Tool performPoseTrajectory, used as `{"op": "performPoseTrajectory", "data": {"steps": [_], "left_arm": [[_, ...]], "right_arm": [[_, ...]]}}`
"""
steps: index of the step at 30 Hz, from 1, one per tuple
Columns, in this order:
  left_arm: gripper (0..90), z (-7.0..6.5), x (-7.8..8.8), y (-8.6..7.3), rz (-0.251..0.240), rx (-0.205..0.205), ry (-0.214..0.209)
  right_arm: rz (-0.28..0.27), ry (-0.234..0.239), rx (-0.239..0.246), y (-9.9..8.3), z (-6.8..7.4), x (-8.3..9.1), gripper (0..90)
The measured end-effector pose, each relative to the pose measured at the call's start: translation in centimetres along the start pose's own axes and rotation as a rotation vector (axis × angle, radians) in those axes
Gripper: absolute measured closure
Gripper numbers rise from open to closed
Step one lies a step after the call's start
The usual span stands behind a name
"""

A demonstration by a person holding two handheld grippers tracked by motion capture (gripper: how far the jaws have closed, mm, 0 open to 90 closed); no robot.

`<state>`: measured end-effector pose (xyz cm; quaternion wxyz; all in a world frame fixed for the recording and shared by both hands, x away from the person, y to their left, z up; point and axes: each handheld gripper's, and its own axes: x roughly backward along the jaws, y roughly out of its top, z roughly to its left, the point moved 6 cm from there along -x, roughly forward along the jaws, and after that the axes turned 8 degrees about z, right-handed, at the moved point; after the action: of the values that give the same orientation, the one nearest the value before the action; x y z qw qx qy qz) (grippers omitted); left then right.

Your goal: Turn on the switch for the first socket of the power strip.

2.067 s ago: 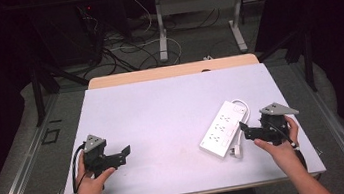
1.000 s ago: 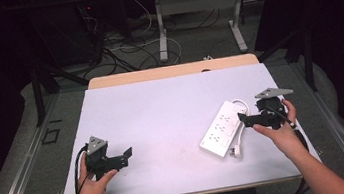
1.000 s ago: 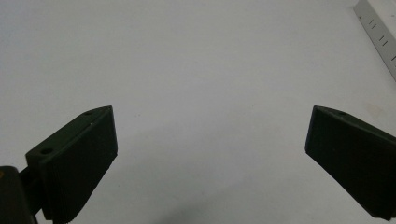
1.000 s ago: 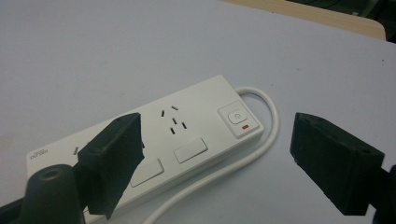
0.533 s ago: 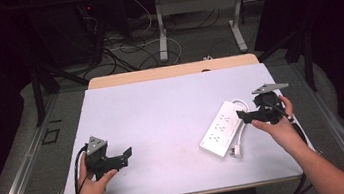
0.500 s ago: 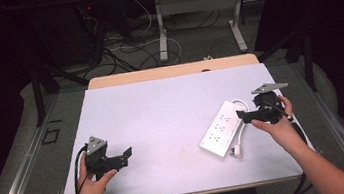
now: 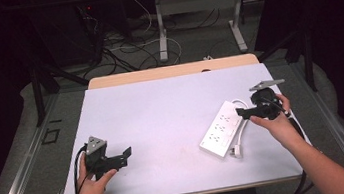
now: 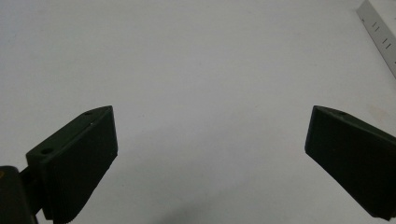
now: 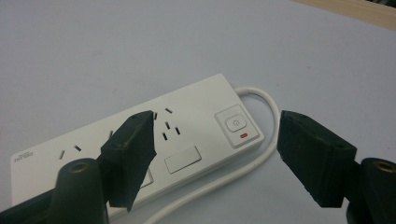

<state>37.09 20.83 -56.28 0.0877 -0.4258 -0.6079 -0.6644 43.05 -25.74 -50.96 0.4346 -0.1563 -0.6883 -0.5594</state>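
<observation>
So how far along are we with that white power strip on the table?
Nothing looks finished: the white plastic power strip lies flat, its white cable loose beside it. In hand: the right tongs, jaws just closing but touching nothing, hover at its switch end. The left tongs wait open. Gripping remains.

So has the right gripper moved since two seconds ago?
Yes. The right gripper has moved up the high view, away from the table's near edge, to the power strip's far end, its jaws just closing.
</observation>
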Motion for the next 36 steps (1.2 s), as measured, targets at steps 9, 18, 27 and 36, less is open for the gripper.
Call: {"op": "performPoseTrajectory", "data": {"steps": [9,18,27,36], "left_arm": [[2.4,0.1,0.0,0.0,0.002,0.001,0.001],[2.6,0.2,0.0,0.0,0.002,0.000,0.003],[2.7,0.2,0.0,0.0,0.001,-0.001,0.003],[2.8,0.3,0.0,0.0,0.000,-0.003,0.005]], "right_arm": [[0.021,-0.009,-0.021,0.3,-0.9,-1.0,32.7],[0.062,-0.013,0.009,0.4,-1.5,-2.3,42.3],[0.097,-0.007,0.004,0.4,-1.6,-3.7,45.8],[0.138,0.004,-0.004,0.1,-1.3,-4.5,51.4]]}}
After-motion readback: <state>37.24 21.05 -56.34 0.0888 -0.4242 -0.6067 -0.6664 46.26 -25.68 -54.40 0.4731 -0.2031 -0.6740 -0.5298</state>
